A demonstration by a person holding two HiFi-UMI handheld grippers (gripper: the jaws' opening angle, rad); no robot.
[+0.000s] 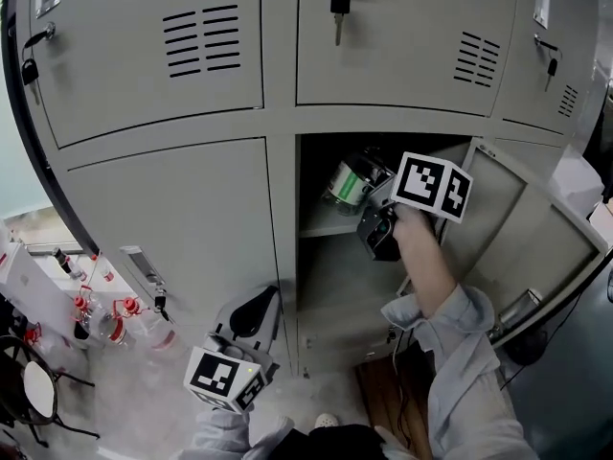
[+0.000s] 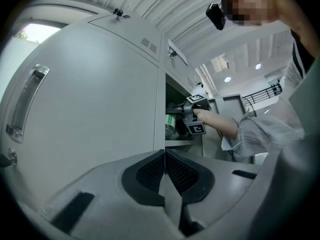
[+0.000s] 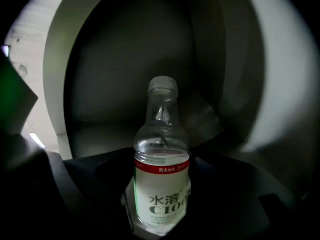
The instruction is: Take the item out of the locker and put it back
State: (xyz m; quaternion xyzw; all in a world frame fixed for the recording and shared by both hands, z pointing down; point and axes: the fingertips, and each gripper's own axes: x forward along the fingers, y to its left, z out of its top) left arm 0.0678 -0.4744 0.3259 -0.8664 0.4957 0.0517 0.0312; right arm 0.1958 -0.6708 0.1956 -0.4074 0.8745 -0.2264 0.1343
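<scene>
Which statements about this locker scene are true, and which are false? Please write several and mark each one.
1. The left gripper has its jaws together, with nothing between them. True.
2. The right gripper is closed on a red box. False: a clear bottle with a white label is between its jaws.
3. The right gripper reaches into an open locker compartment. True.
4. No key is in the door above that compartment. False: a key hangs in the lock of the upper door.
5. The left gripper is inside the locker. False: it is outside, low in front of the closed door.
</scene>
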